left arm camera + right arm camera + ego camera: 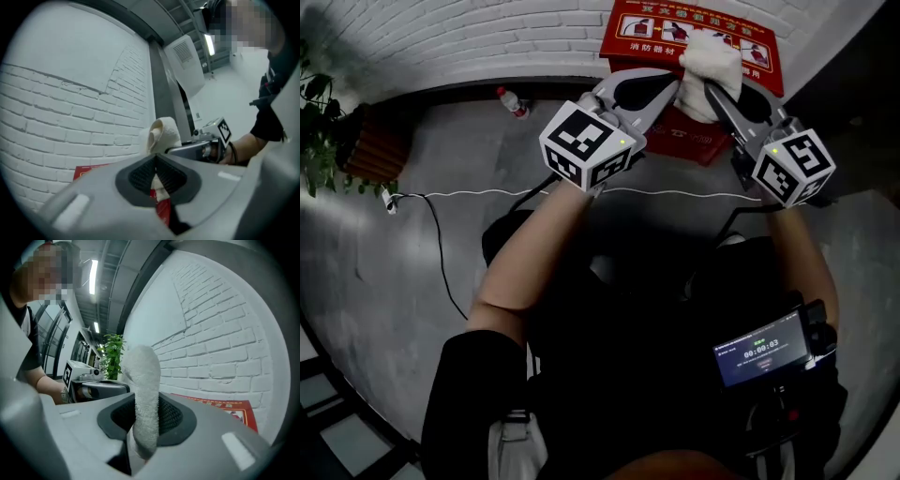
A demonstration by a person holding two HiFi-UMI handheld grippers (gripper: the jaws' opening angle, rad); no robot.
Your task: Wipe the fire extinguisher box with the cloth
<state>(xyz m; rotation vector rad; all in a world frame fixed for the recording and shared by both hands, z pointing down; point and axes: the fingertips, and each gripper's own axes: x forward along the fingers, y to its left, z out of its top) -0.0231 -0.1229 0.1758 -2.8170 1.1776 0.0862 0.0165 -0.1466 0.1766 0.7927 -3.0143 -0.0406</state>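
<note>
The red fire extinguisher box (694, 37) stands on the floor against the white brick wall, straight ahead of me. A white cloth (712, 61) is bunched in front of its top. My right gripper (710, 89) is shut on the cloth (143, 394), which rises between its pads. My left gripper (673, 86) is shut, with its tips against the cloth's left side. In the left gripper view the jaws (156, 161) meet and the cloth (164, 133) stands just behind them. A white sliver shows in the gap below, and I cannot tell whether it is pinched. The box shows as a red strip (86, 171) (225, 406).
A plastic bottle with a red cap (512, 101) lies by the wall left of the box. A white cable (487, 194) runs across the grey floor. A potted plant (319, 122) in a brown planter (370, 141) is at far left. A timer screen (761, 349) sits at my waist.
</note>
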